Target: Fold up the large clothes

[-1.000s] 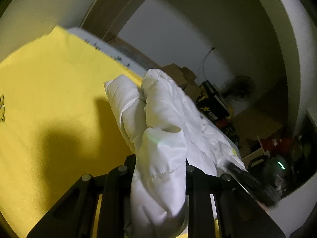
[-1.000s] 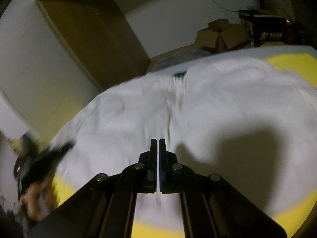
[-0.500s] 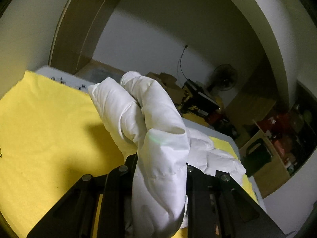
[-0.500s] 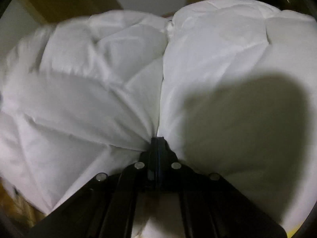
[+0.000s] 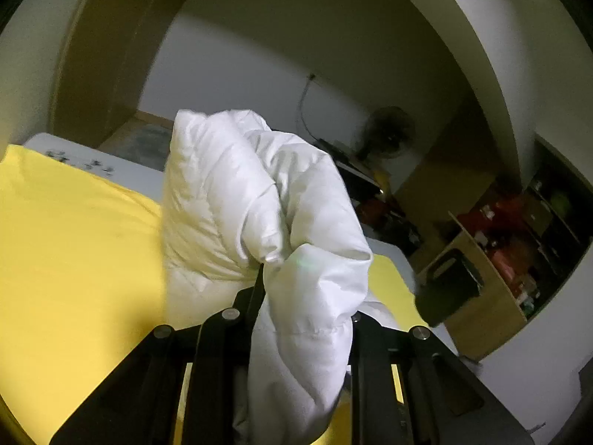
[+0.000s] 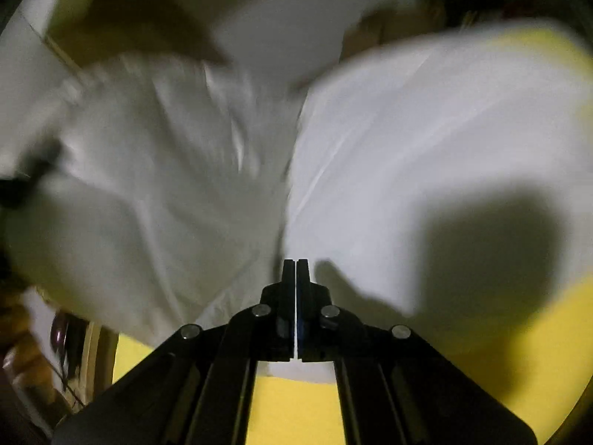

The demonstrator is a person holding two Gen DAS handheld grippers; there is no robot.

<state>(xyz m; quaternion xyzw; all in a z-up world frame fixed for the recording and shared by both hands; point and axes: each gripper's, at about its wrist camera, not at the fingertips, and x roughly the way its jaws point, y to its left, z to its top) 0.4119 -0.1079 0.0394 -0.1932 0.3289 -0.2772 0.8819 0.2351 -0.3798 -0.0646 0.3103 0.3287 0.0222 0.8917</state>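
A white puffy quilted jacket point(image 5: 259, 204) lies on a yellow sheet point(image 5: 74, 259). My left gripper point(image 5: 296, 282) is shut on a bunched fold of the jacket and holds it raised above the sheet; the padding hides most of the fingers. In the right wrist view the jacket point(image 6: 407, 148) spreads blurred across the sheet point(image 6: 296, 408). My right gripper point(image 6: 296, 267) is shut with its fingertips together at the jacket's near edge; whether cloth is between them cannot be told.
A white bed edge point(image 5: 92, 163) runs beyond the yellow sheet. A standing fan point(image 5: 387, 135), cardboard boxes and a wooden shelf unit point(image 5: 493, 304) with clutter stand at the right. A brown door frame point(image 5: 92, 55) is at the back left.
My left gripper has lifted and tilted up with the jacket fold, showing more of the room. My right gripper has pulled back from the jacket; the view is now motion-blurred and the sheet shows again.
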